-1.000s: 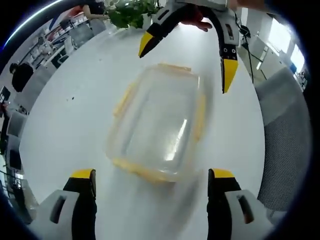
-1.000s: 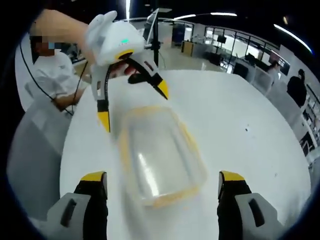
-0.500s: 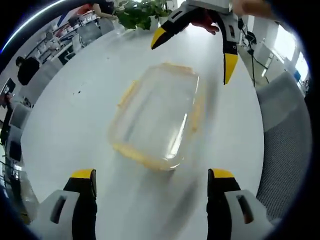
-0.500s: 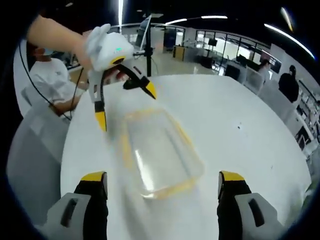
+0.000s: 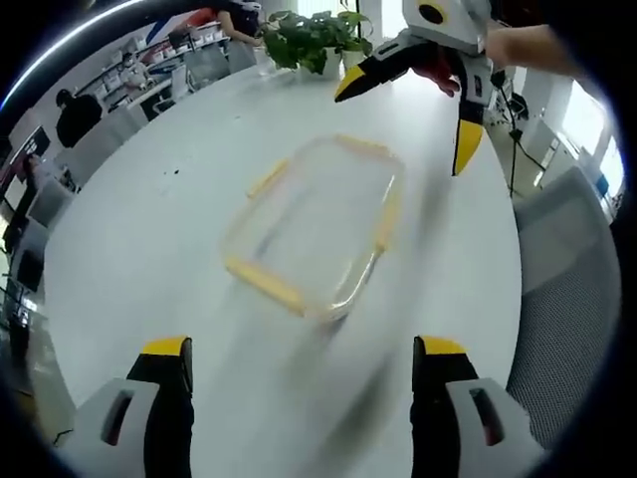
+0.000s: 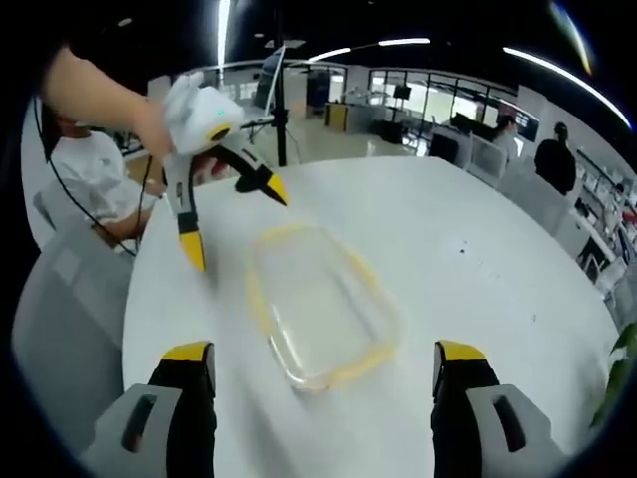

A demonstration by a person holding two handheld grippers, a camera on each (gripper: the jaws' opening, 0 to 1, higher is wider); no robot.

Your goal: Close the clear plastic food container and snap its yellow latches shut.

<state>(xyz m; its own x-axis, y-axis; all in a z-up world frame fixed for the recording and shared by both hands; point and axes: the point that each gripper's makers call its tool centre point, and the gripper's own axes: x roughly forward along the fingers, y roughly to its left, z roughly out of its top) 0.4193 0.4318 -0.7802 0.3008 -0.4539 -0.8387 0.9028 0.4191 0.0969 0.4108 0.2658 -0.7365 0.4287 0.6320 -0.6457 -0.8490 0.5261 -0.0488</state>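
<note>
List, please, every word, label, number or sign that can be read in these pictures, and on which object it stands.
None can be read.
The clear plastic food container is motion-blurred, with no legible print.
The left hand-held gripper and right hand-held gripper bear no readable marking.
Dark specks on the white table are no text.

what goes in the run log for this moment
container: on table, lid on | left gripper: open, above | right gripper: open, above
</note>
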